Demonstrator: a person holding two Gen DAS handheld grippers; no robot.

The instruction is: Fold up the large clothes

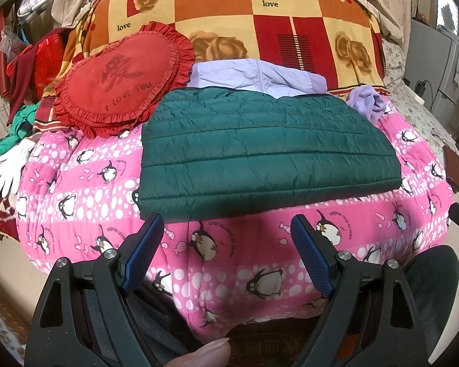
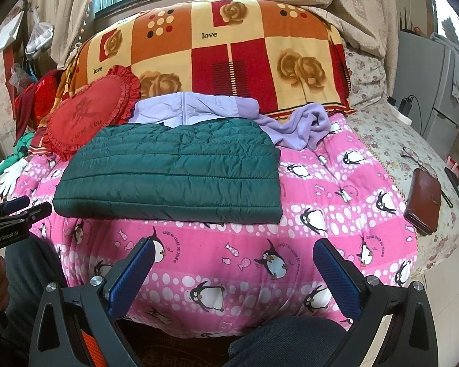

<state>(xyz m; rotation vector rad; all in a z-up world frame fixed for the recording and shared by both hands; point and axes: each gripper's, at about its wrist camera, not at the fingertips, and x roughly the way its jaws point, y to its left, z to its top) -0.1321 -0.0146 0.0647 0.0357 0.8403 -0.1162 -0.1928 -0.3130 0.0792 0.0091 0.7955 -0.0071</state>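
Green jacket lies folded ahead of both tools; left tool and right tool gape empty; next I reach beyond it for the lilac garment.

folded green jacket on penguin quilt (pink), right tongs spread empty

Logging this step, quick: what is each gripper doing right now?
Left gripper: open, holding nothing, short of the green jacket.
Right gripper: open, empty.
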